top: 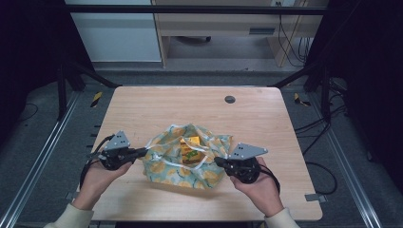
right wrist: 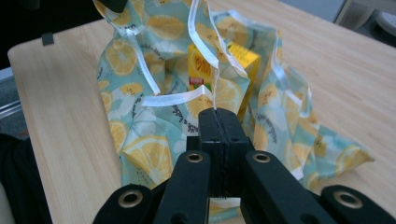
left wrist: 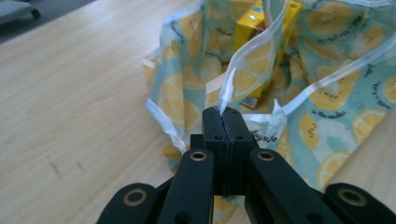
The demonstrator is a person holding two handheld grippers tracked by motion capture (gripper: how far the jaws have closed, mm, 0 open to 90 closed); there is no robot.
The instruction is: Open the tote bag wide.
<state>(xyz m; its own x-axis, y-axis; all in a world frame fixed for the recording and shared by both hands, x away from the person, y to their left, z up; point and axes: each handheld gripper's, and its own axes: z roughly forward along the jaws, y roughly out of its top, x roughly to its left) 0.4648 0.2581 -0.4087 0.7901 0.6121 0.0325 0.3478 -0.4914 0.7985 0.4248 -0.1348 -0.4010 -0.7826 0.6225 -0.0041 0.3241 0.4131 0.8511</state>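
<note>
Both my grippers, left [top: 142,152] and right [top: 217,160], clamp bag [top: 164,168] handles; mouth spread. Next: hold open, box [top: 190,149] visible.

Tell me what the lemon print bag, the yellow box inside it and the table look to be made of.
Lemon print bag: thin, glossy plastic film, probably; it crumples, shines and is see-through at its clear edge strips.
Yellow box: printed cardboard, by its sharp folded corners and smooth, slightly shiny faces.
Table: light wood or wood-look laminate; grain lines show, matte finish.
</note>
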